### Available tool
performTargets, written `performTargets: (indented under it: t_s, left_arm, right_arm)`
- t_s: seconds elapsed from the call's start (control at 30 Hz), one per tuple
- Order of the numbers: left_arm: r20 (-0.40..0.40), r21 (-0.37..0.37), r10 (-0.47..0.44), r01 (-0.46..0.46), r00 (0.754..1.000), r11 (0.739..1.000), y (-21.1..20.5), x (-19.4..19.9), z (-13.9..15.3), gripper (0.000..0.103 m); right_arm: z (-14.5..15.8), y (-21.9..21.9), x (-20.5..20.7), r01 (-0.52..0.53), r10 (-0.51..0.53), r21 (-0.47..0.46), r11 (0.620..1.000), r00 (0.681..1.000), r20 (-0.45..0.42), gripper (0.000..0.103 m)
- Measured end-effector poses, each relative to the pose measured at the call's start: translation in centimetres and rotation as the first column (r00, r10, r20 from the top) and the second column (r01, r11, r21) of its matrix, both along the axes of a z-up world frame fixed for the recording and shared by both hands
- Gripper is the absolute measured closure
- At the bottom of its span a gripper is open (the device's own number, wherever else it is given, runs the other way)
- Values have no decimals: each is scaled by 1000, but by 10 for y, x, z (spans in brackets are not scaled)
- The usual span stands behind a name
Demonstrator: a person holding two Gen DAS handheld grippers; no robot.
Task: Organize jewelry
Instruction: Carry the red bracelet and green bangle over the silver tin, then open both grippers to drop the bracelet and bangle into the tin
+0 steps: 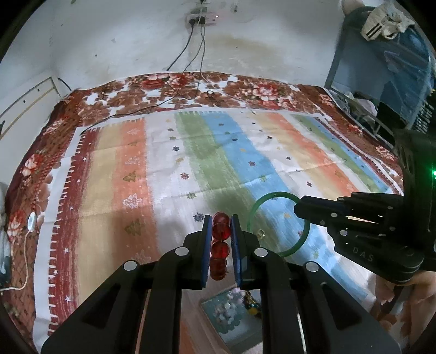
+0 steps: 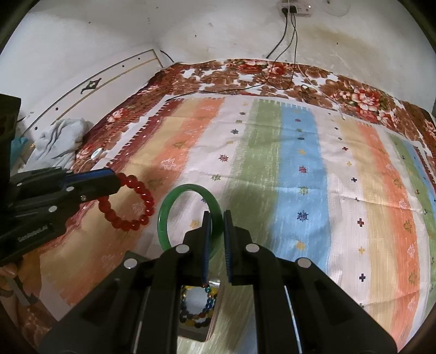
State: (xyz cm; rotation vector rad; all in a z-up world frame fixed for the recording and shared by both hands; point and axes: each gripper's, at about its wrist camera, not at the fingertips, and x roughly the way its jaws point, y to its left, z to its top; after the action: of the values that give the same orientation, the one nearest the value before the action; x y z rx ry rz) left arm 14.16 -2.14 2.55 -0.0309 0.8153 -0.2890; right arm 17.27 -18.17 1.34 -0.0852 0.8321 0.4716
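Above the striped cloth [image 2: 299, 168], the red bead bracelet [image 2: 133, 207] hangs clamped between the blue pads of the left gripper [image 1: 220, 239]; in the left wrist view its beads run in a line straight along the fingers, while the right wrist view shows the ring face-on, held at its upper left edge. Just beside it, the green bangle [image 2: 177, 209] is pinched by its right side in the right gripper [image 2: 216, 237], the hoop standing roughly upright and reaching out to that gripper's left. The two pieces are near each other but apart.

Below the right gripper, a small open box [image 2: 194, 335] holds a multicoloured bead bracelet [image 2: 201, 313]. Under the left gripper sits a pale tray [image 1: 218, 313] with light-coloured pieces, too blurred to name.

The cloth lies over a floral blanket [image 1: 163, 87] on a bed set against a stained white wall [image 1: 122, 40], where cables [image 1: 188, 51] drop from a power strip [image 1: 201, 19].
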Motion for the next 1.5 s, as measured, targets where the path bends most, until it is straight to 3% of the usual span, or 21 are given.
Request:
performTargets:
  t_s: [0.77, 1.5]
  left_arm:
    - [0, 13, -59, 59, 998, 998, -12, -55, -8, 90]
    - [-3, 16, -52, 52, 999, 999, -11, -59, -15, 88]
  right_arm:
    - [-9, 3, -49, -70, 70, -22, 997, 997, -13, 93]
    - [-18, 5, -52, -93, 93, -4, 996, 994, -63, 90]
